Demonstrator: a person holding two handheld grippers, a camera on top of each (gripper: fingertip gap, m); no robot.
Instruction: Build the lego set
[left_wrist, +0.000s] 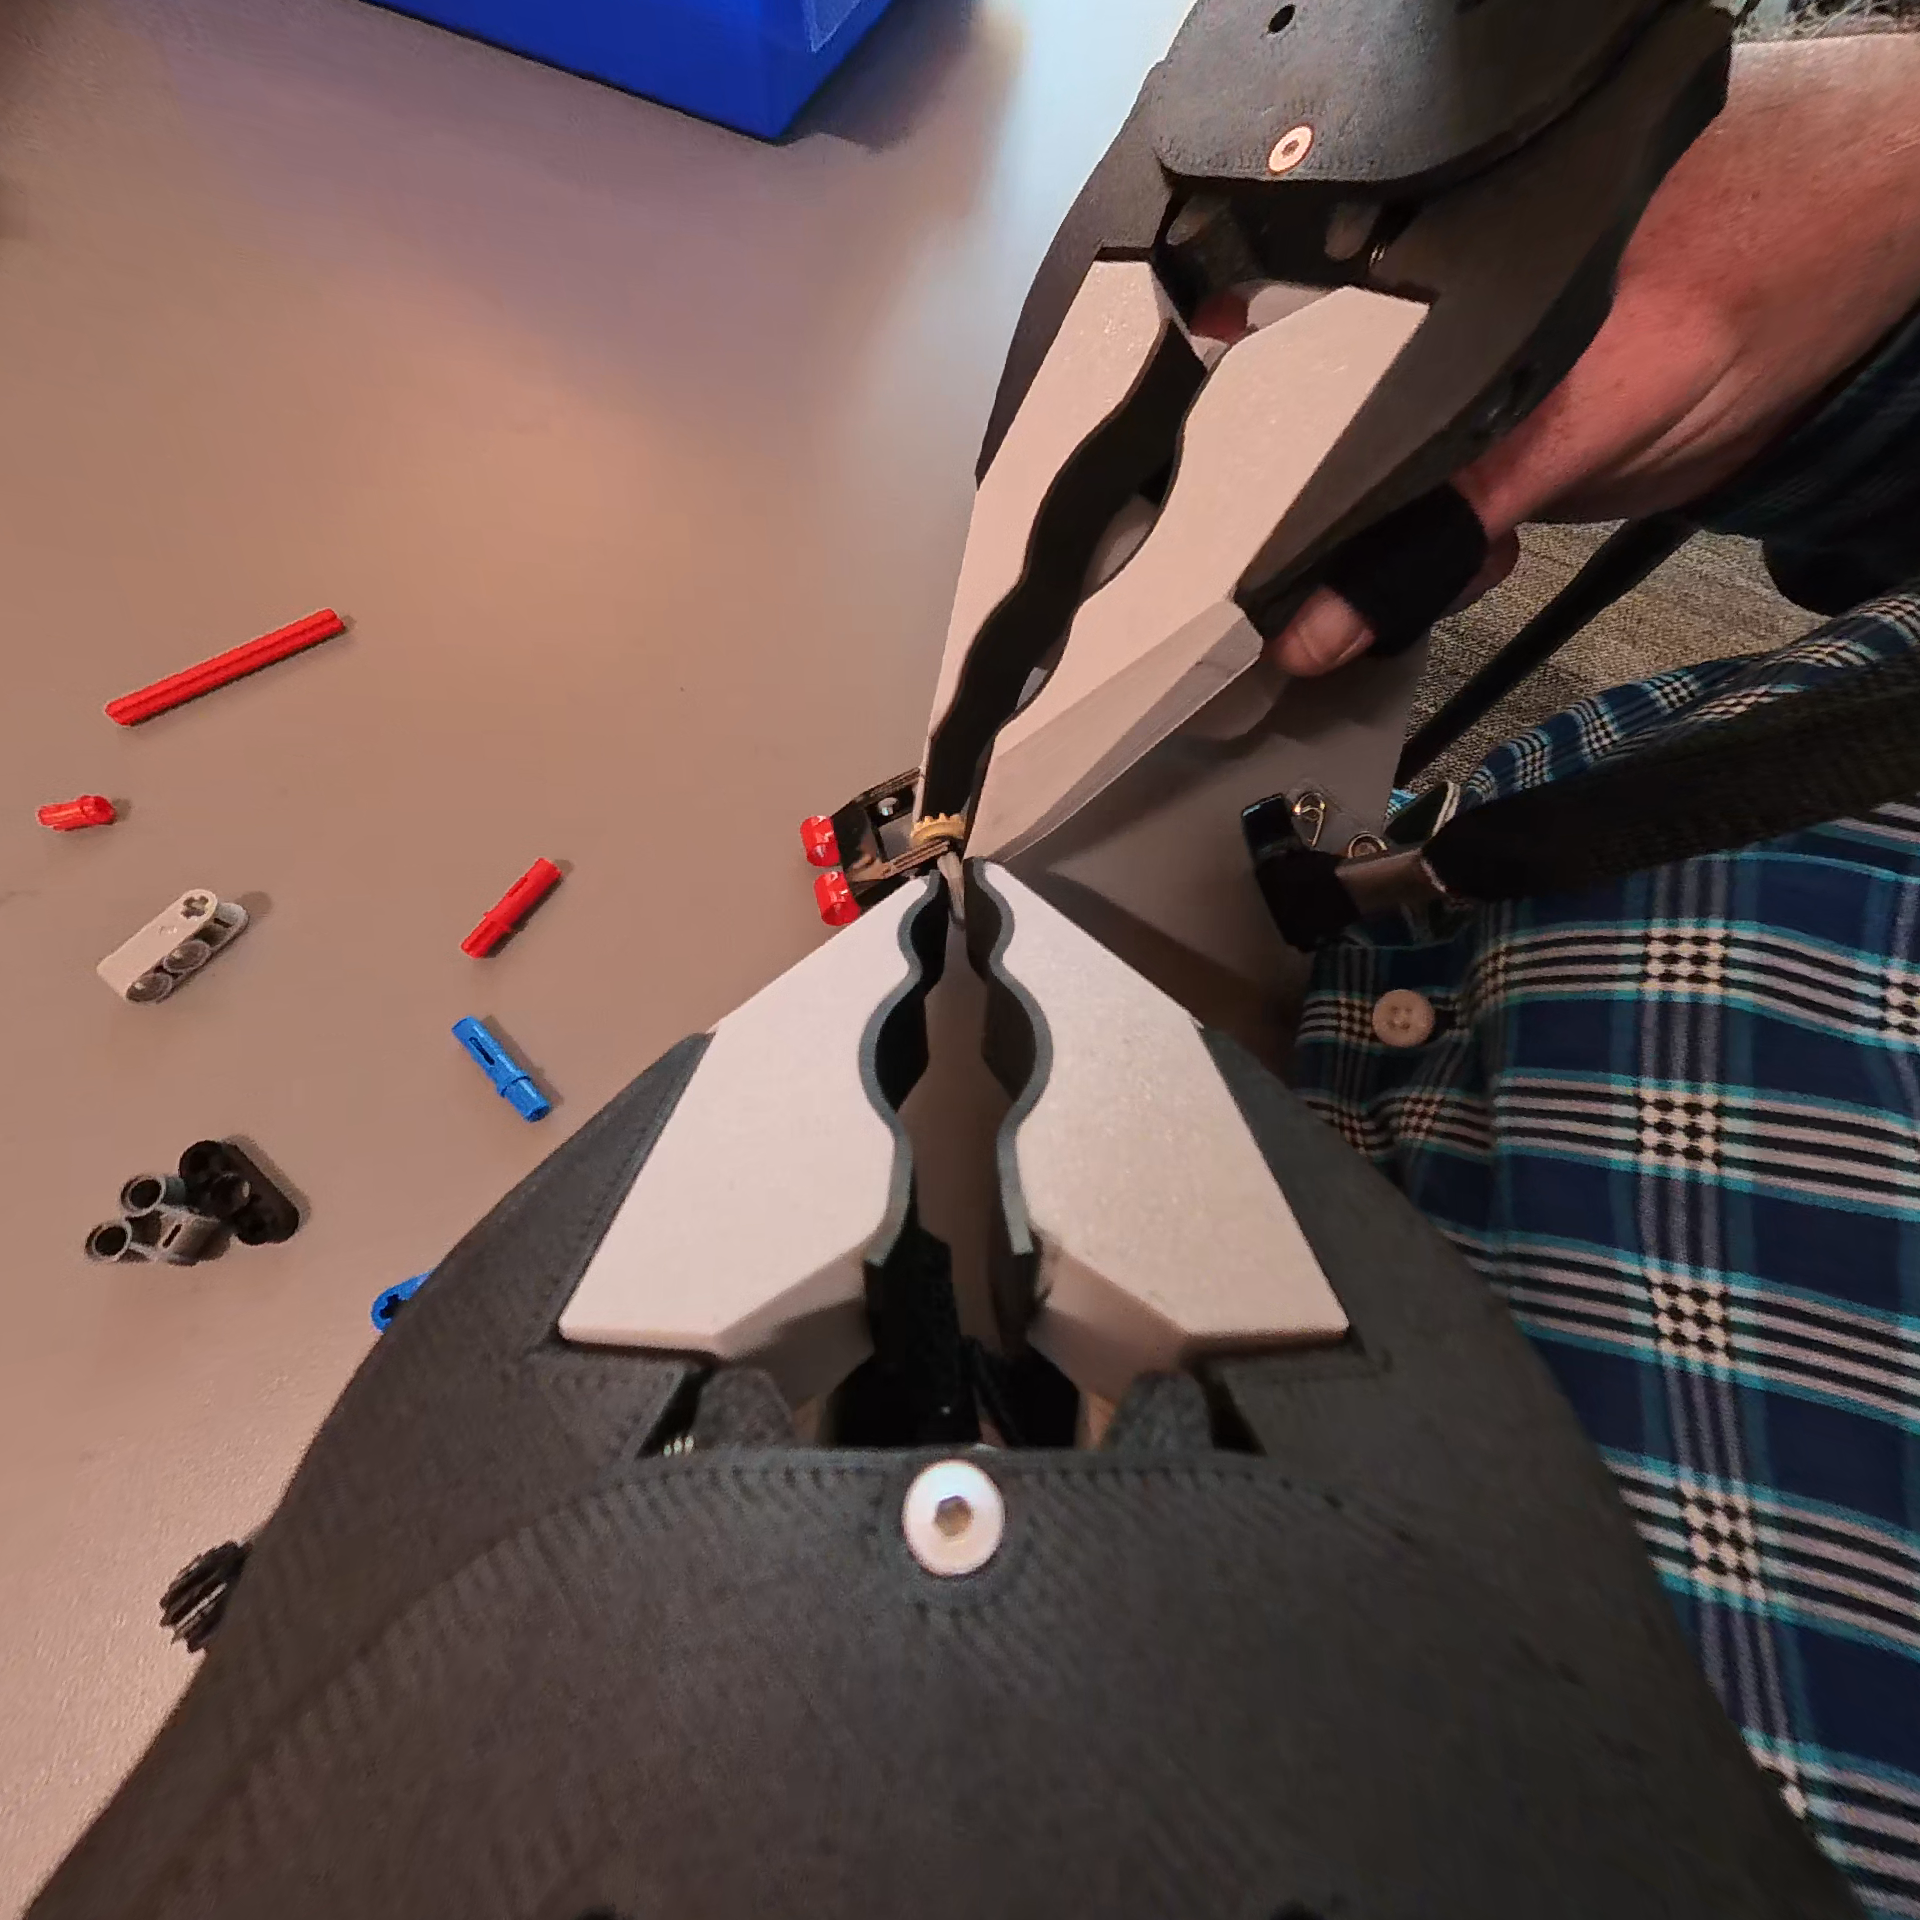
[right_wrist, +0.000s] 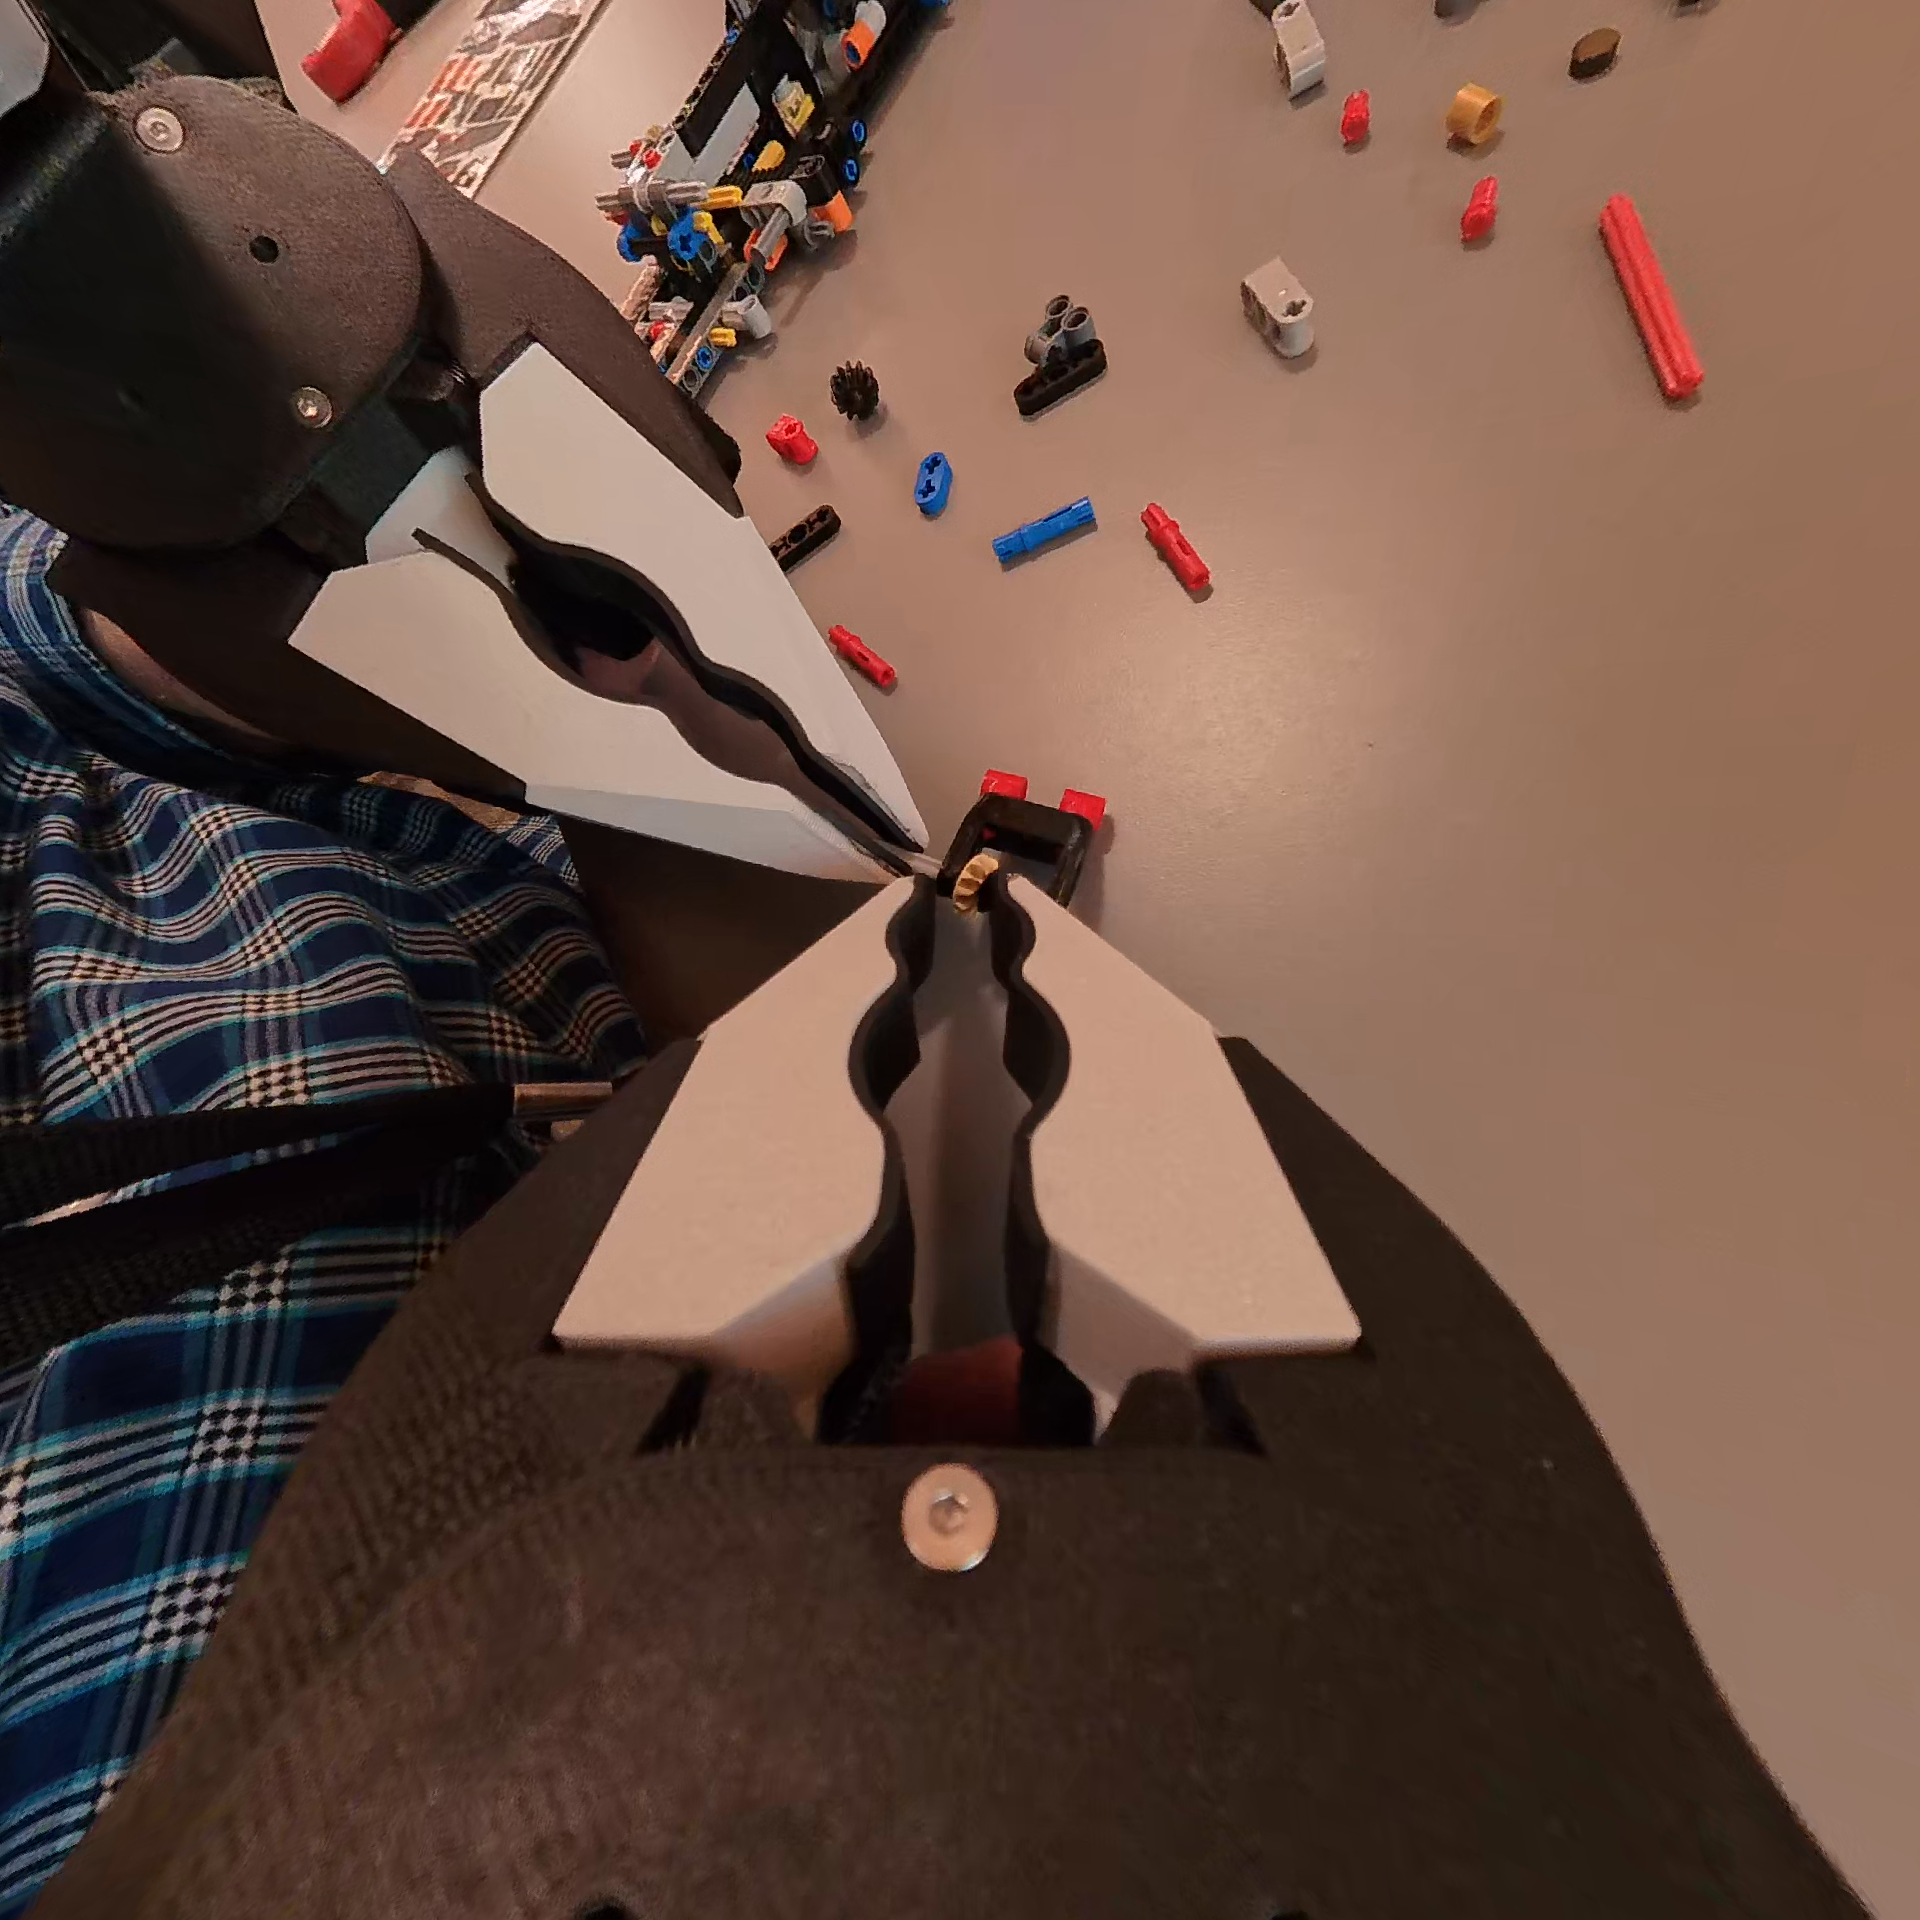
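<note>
A small black frame (right_wrist: 1039, 836) with two red pins (right_wrist: 1081, 803) hangs just above the table; it also shows in the left wrist view (left_wrist: 878, 836). A tan gear (right_wrist: 974, 883) sits at the frame's opening. My right gripper (right_wrist: 971, 896) is shut on the gear and comes in from the top right in the left wrist view (left_wrist: 940, 816). My left gripper (left_wrist: 951, 896) is shut on a thin grey axle (left_wrist: 951, 878) whose tip meets the gear. It comes in from the upper left in the right wrist view (right_wrist: 914, 854).
Loose parts lie on the table: a long red axle (right_wrist: 1650, 296), a blue pin (right_wrist: 1042, 530), red pins (right_wrist: 1174, 545), a black gear (right_wrist: 855, 390), a black-and-grey connector (right_wrist: 1060, 358). A part-built model (right_wrist: 748, 177) stands at the back. A blue bin (left_wrist: 665, 52) is far left. A person's plaid shirt (left_wrist: 1662, 1143) is close. Left and right tips are no more than a few centimetres apart.
</note>
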